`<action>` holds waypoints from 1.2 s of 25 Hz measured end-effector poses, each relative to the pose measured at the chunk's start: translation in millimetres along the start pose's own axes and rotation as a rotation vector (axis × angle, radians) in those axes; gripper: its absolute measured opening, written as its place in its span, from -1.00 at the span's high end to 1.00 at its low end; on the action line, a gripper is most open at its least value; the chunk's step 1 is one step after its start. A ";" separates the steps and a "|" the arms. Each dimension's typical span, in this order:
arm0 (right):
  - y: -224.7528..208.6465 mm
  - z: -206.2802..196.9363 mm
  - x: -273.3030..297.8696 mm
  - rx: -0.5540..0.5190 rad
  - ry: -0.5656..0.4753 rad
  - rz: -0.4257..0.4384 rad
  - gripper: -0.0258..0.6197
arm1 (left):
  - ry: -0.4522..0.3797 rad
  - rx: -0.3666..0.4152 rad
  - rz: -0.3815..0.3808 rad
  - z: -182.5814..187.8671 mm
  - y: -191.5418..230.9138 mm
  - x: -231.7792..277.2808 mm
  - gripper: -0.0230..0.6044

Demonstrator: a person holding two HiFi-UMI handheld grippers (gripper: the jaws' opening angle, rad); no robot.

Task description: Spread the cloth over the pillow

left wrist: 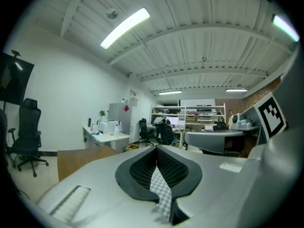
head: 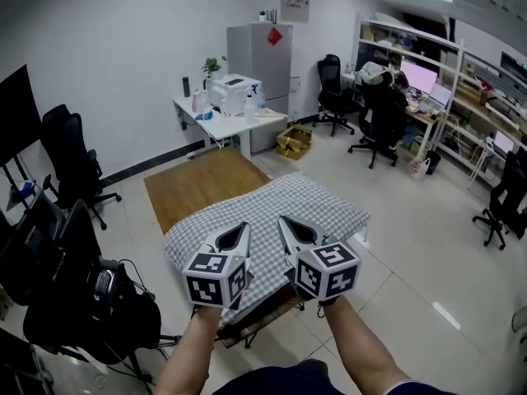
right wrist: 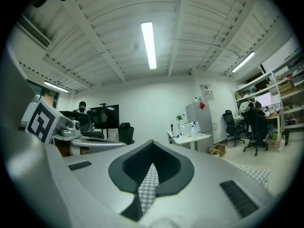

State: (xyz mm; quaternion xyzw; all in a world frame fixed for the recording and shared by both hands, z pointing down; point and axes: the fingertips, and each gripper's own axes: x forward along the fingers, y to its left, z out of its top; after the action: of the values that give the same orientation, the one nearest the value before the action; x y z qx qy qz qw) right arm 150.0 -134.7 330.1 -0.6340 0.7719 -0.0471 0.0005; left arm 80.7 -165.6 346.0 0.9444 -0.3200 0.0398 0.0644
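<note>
The left tongs [head: 244,227] and right tongs [head: 282,220] are each clamped on the near edge of the cloth [head: 317,208], side by side. The cloth stretches away ahead of them, draped over a bulge, probably the pillow.

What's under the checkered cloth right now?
Below the near hem of the checkered cloth only a dark brown edge shows, perhaps a low support. Everything else beneath is covered, so no pillow can be seen.
</note>
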 end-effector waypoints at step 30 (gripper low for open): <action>11.4 0.1 -16.1 0.010 0.010 -0.046 0.88 | 0.021 -0.008 -0.074 -6.3 -16.7 -11.6 0.93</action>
State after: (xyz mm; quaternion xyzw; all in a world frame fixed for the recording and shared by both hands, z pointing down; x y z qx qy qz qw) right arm 142.1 -116.8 328.2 -0.6513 0.7568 -0.0542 -0.0012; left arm 81.5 -144.6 349.3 0.9549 -0.2842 0.0458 0.0731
